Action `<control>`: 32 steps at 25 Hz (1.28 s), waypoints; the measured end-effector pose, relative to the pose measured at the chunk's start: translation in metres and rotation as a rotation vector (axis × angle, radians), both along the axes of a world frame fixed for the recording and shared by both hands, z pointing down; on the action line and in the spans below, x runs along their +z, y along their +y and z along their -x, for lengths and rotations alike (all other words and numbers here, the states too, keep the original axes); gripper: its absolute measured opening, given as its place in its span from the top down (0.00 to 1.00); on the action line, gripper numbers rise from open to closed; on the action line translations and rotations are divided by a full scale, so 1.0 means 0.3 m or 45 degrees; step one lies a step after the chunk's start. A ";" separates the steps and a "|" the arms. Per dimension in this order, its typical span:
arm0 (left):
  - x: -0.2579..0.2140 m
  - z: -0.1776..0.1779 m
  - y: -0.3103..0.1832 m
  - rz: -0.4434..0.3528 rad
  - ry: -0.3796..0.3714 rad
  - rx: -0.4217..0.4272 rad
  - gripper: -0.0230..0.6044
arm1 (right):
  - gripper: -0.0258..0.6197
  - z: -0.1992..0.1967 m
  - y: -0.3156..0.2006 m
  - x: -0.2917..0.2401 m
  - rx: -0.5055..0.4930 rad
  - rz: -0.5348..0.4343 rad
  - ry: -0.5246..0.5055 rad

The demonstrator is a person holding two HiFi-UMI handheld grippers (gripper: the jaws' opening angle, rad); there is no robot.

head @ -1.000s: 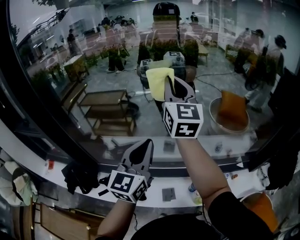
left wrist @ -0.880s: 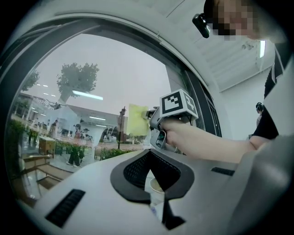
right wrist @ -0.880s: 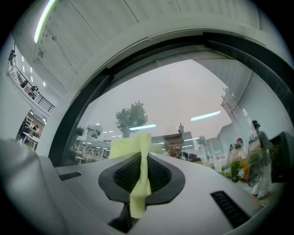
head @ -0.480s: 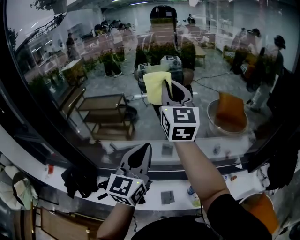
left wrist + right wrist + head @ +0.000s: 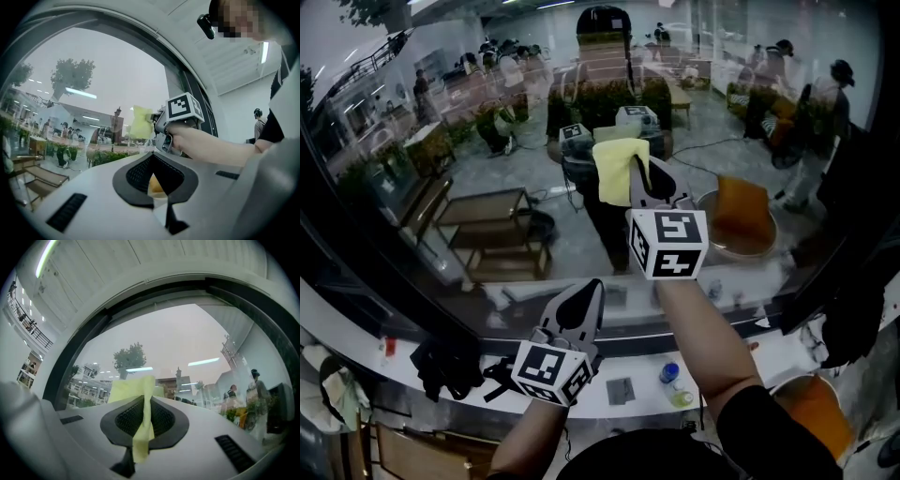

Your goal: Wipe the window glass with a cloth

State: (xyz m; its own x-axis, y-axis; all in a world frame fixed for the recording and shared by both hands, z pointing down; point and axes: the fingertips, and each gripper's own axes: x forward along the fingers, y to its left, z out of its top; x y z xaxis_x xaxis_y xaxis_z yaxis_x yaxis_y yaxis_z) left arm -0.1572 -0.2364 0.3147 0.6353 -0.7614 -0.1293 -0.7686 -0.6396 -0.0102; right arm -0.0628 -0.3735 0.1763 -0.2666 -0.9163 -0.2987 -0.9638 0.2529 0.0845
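"Where's your right arm?"
"Stretched up and forward. My right tool (image 5: 649, 176) is clamped on the cloth (image 5: 614, 173), up at the glass (image 5: 469, 122)."
"And the left?"
"Left tool (image 5: 584, 298) held low, jaws together, empty."

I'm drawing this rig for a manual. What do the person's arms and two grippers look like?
The left gripper and right gripper have pale grey tapered jaws lined with black ribbed pads. Each carries a white cube printed with black square markers: left cube, right cube. Forearms are bare; a black short sleeve shows on the right arm. No cables visible.
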 end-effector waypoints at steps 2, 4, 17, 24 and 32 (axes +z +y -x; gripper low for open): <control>0.002 -0.035 -0.002 0.000 -0.007 0.027 0.96 | 0.90 -0.039 0.003 -0.001 0.018 0.004 0.002; 0.001 -0.090 -0.004 -0.003 -0.014 0.053 0.96 | 0.90 -0.101 0.006 0.000 0.036 0.009 0.000; -0.021 -0.505 -0.009 0.017 0.033 0.180 0.96 | 0.90 -0.559 0.040 0.004 0.163 0.024 0.034; -0.031 -0.718 -0.005 0.034 0.034 0.247 0.96 | 0.90 -0.806 0.077 -0.016 0.237 0.018 0.038; 0.018 -0.986 -0.017 0.047 -0.005 0.319 0.96 | 0.90 -1.129 0.101 0.024 0.323 0.006 0.021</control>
